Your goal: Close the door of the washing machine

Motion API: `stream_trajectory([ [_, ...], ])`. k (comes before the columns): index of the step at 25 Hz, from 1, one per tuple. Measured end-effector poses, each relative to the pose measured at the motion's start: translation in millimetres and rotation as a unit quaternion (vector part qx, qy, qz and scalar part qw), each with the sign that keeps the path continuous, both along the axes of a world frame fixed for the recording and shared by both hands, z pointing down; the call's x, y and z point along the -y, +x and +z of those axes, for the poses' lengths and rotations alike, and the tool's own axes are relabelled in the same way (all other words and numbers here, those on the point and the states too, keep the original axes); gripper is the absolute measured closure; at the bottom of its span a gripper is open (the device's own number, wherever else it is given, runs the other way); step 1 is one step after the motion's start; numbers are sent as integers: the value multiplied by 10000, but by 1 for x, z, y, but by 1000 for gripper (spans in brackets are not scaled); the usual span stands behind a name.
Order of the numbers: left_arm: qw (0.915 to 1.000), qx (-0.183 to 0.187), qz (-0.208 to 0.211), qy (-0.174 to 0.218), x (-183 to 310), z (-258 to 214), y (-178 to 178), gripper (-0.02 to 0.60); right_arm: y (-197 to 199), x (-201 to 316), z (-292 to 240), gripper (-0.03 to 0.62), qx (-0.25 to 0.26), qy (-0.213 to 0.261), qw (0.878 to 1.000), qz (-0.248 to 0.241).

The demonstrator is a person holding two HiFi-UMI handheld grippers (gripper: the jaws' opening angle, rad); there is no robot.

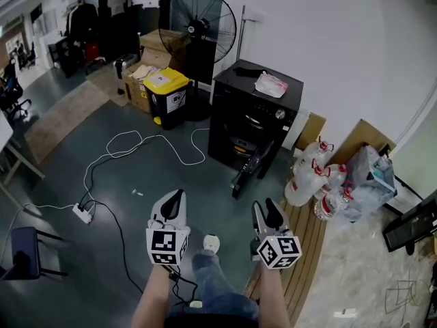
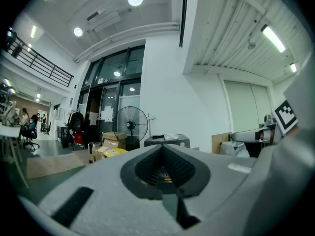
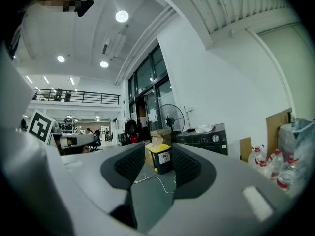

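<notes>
The black washing machine (image 1: 249, 115) stands against the white wall, ahead of me and slightly right. Its round door (image 1: 249, 169) hangs open toward me, low at the front. Both grippers are held level well short of it, over the dark floor. My left gripper (image 1: 175, 198) has its jaws together with nothing between them, and its own view shows the machine (image 2: 167, 141) small beyond the tips (image 2: 162, 154). My right gripper (image 1: 266, 210) is open and empty. In its view (image 3: 158, 163) the gap between the pads frames a yellow-lidded bin, and the machine (image 3: 204, 140) stands to the right.
A white bag (image 1: 271, 84) lies on the machine's top. A standing fan (image 1: 198, 26), a yellow-lidded bin (image 1: 167, 98) and cardboard boxes (image 1: 143, 80) stand to its left. Water jugs (image 1: 311, 176) crowd its right side. A white cable (image 1: 130, 149) and a power strip (image 1: 83, 212) lie on the floor.
</notes>
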State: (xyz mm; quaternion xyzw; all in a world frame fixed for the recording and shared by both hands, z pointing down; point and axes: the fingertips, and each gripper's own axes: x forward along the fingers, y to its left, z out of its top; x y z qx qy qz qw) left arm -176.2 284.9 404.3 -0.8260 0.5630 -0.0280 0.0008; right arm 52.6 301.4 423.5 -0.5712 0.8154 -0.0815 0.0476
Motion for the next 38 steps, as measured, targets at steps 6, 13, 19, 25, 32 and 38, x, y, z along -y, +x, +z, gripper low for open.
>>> stream_trajectory([
  [6,9999,85,1,105,113,19,12,574,26,111,27,431,-37,82,9999,111],
  [13,9998,2,-9,223,330,3,35,574,67,324,23,431,-86,72,9996,256],
  [19,9998,-143,45,121,463,-4,59,574,84,452,22,430,-114,-103,9995,271],
  [25,9995,-194,257,6,528,-5,81,574,103,497,35,430,-54,-366,9982,462],
  [32,9972,-8,710,-227,576,13,114,574,125,515,52,430,52,-621,9939,914],
  [38,9918,58,1102,-643,585,47,140,574,141,499,91,430,204,-1085,9852,1308],
])
